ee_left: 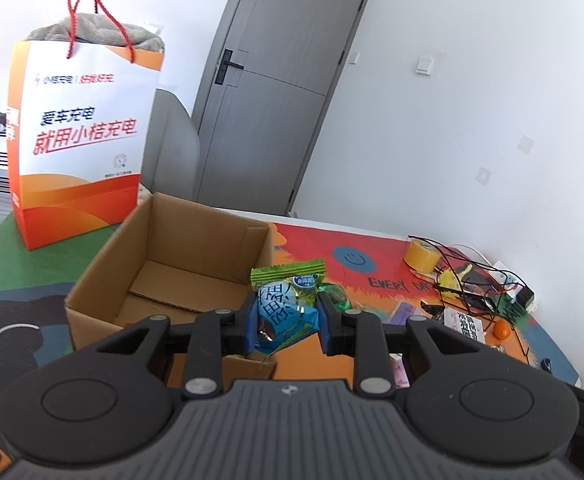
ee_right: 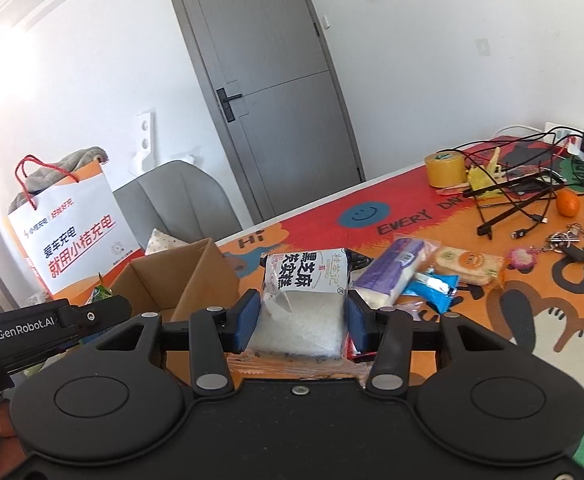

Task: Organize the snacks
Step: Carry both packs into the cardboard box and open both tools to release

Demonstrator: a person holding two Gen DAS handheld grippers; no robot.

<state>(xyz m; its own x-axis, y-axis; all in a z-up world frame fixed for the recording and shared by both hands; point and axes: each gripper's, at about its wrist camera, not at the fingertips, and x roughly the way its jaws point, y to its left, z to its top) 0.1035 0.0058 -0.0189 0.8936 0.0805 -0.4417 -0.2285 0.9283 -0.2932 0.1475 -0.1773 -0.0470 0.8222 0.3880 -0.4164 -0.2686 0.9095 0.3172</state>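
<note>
Left wrist: one snack packet (ee_left: 282, 312), one box (ee_left: 172, 264)

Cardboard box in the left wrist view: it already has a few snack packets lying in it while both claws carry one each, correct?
Not quite. The left wrist view shows the cardboard box with no packets in it, only its bottom flaps. The rest holds: the left claw grips a blue-green snack packet, and the right claw grips a white cake packet.
</note>
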